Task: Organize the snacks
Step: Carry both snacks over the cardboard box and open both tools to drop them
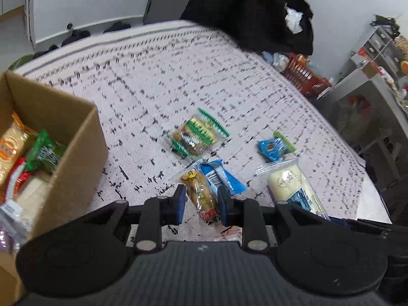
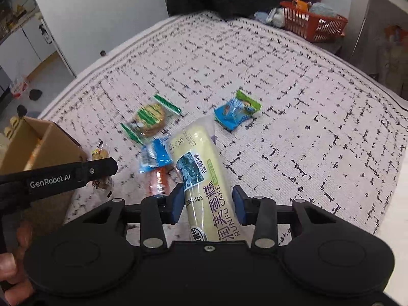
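While the left wrist view looks down over a patterned cloth (image 1: 178,81), the left gripper (image 1: 200,201) sits at the lower middle of the frame with its jaws spread on either side of a clear-wrapped bread snack (image 1: 200,193); the blue pads (image 1: 180,204) flank the wrapper, and I cannot tell whether they touch it. Just right of that snack lies a blue packet (image 1: 219,178). A green-striped cookie pack (image 1: 197,135) lies above it at mid-frame, a small blue and green candy packet (image 1: 275,146) to the right, and a long pale cake roll (image 1: 293,186) at lower right. A cardboard box (image 1: 74,158) at the left edge holds several wrapped snacks, among them a green packet (image 1: 46,153).

From the right wrist view, the right gripper (image 2: 208,204) sits at lower centre, its jaws spread around the cake roll (image 2: 199,153), which lies lengthwise between them; a gap shows at the right pad. The cookie pack (image 2: 150,119) and candy packet (image 2: 236,112) lie above, well apart. The blue packet (image 2: 154,158) rests beside the roll, over an orange wrapper (image 2: 159,181). The left gripper's black finger (image 2: 99,168) reaches in from the left, by the box (image 2: 43,145). An orange basket (image 2: 313,23) sits at upper right.
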The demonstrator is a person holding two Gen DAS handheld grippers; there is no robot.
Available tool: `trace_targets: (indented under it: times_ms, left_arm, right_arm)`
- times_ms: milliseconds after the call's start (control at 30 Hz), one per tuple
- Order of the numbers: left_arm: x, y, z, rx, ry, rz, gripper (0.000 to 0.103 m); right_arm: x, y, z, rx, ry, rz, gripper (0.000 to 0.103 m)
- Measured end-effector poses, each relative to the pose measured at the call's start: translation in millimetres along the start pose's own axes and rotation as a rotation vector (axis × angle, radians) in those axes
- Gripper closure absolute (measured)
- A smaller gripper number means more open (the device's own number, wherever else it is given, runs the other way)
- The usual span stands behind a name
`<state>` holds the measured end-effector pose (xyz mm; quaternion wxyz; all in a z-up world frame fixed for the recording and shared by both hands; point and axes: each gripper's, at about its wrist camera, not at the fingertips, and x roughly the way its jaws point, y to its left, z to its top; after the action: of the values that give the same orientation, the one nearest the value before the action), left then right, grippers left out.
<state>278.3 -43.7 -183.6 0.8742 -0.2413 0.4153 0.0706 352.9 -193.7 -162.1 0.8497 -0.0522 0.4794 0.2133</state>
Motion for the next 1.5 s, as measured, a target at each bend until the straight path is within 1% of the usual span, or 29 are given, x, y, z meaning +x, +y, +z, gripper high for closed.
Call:
trace_targets:
  times_ms: [67,433,667,900,1200,1500]
  left_arm:
    - [-11,0,1,0.000,-0.019,-0.009,0.077]
    - [-57,4,1,0.025,-0.086,-0.011,0.077]
    - [-88,15,1,0.004,-0.119,-0.017,0.077]
    - [-111,42,4,-0.042,-0.139,0.012,0.077]
    - [-136,73,10,-0.086,-0.172,0.059,0.077]
    - [-151,99,12,-0.137,-0.179,0.065,0.077]
  right_arm:
    - [-9,5,0,0.002,-0.014,0.007,0.064]
    - [-48,31,-1,0.011,-0.081,0.033,0.064]
    - [-67,57,1,-0.028,-0.119,0.064,0.064]
    - [-70,86,0,-0.060,-0.128,0.113,0.064]
    - [-73,129,-1,-0.136,-0.127,0.166,0.064]
    - [-71,168,-3,-0.201,-0.114,0.208,0.064]
